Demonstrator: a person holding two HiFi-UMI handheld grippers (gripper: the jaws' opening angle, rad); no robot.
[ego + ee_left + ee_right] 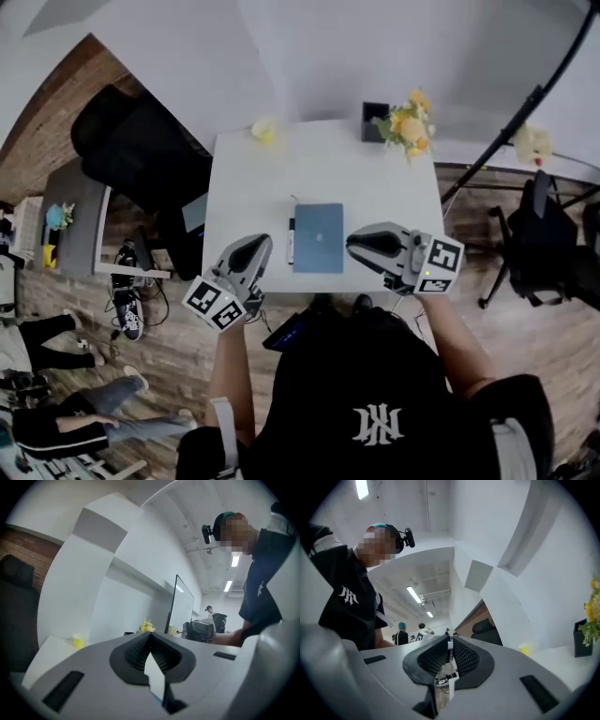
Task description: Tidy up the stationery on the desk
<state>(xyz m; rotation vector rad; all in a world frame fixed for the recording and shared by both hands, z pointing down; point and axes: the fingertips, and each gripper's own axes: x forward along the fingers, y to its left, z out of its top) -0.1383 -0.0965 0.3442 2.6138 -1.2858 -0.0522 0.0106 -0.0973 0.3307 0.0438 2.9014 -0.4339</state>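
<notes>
The left gripper had its jaws closed on nothing. The right gripper had its jaws a thin slit apart, also empty. Both were held about level over the near edge of the desk, flanking the notebook. The notebook lay flat with a pen along its left edge. A holder and flowers stood at the far edge.

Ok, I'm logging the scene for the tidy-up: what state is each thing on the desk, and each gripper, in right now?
Left gripper: shut, nothing held.
Right gripper: jaws a slit apart, nothing between them.
Notebook: closed, flat on the desk.
Pen: lying along the notebook's left edge.
Pen holder: upright at the desk's far edge; contents can't be seen.
</notes>
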